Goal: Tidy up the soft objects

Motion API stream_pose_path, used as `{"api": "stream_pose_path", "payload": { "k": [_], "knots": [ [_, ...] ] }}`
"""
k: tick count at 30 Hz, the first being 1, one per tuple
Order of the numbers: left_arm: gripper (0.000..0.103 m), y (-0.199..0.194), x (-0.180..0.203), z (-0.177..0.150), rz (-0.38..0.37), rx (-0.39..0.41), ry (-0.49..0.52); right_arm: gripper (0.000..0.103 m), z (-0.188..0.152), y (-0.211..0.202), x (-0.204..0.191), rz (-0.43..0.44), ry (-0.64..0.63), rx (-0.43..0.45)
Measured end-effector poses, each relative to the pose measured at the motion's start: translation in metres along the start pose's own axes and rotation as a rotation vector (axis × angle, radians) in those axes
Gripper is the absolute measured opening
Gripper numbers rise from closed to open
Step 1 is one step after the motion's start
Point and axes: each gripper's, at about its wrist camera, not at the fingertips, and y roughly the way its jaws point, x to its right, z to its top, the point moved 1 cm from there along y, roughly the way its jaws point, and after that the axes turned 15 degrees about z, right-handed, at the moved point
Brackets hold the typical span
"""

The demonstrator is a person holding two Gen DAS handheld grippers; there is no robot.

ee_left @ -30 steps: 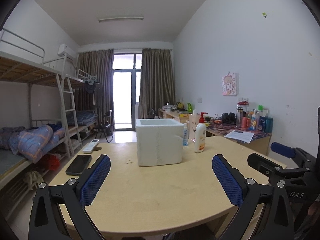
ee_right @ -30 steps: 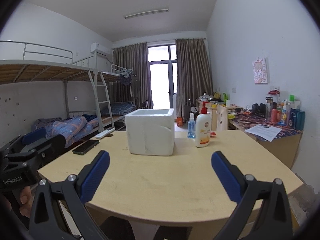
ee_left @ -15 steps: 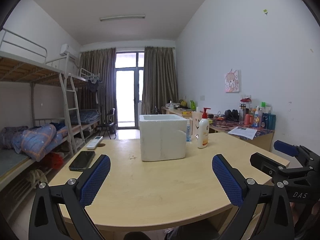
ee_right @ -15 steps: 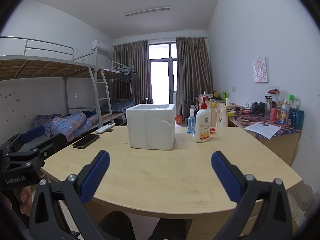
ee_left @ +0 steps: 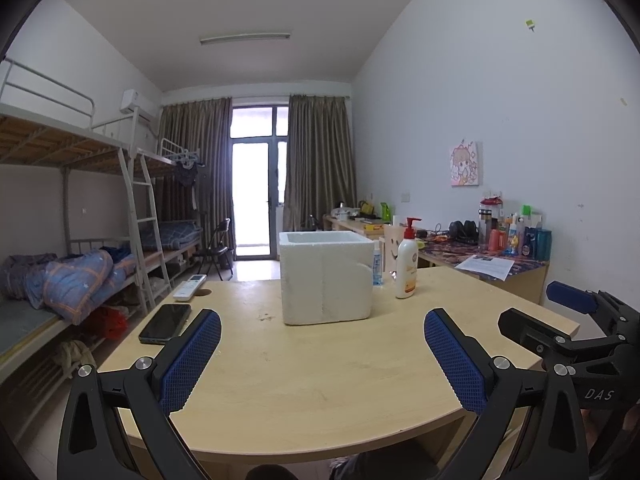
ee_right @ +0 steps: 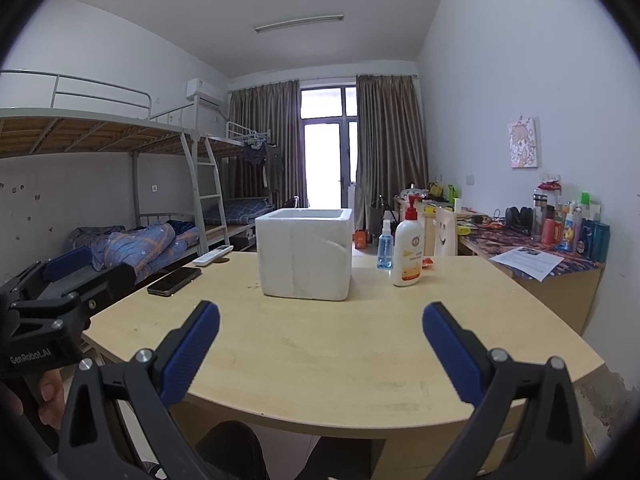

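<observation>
there, foam box (ee_left: 326, 276) sits well beyond both grippers' spread fingers (ee_left: 190, 358).

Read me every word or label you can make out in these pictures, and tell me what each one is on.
"DAS": on the right gripper body, seen from the left wrist view.
"GenRobot.AI": on the left gripper body, seen from the right wrist view.
Lotion bottle label, printed sheet, toiletry bottles: too small to read.

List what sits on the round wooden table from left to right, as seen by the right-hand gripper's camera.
Black phone → white remote control → white foam box → small blue spray bottle → white pump bottle.
</observation>
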Motion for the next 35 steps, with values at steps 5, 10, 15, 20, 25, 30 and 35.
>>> {"api": "stream_pose_path", "payload": {
  "k": [5,10,15,20,25,30,35],
  "knots": [
    [0.102,-0.0019,-0.0019,0.0010,0.004,0.002,-0.007,0.103,0.0002,0.0013,-0.0005,-0.006,0.002,0.000],
    [0.102,0.0009,-0.0011,0.0001,-0.005,-0.011,0.002,0.103,-0.0006,0.0012,0.0014,-0.004,0.012,0.000],
    [0.102,0.0012,-0.0012,-0.0005,-0.019,-0.022,0.005,0.103,-0.0016,0.0015,0.0022,0.000,0.011,-0.005],
    [0.102,0.0028,-0.0024,-0.0005,-0.024,-0.028,0.002,0.103,-0.0012,0.0014,0.0017,0.000,0.010,-0.007],
    [0.102,0.0023,-0.0023,-0.0007,-0.021,-0.027,0.001,0.103,-0.0012,0.0018,0.0020,0.000,0.010,-0.009],
    [0.102,0.0028,-0.0022,-0.0014,-0.022,-0.027,-0.001,0.103,-0.0014,0.0028,0.0013,0.002,0.009,-0.012],
    [0.102,0.0028,-0.0031,-0.0010,-0.023,-0.023,-0.005,0.103,-0.0016,0.0037,0.0020,0.001,0.007,-0.014]
  ]
}}
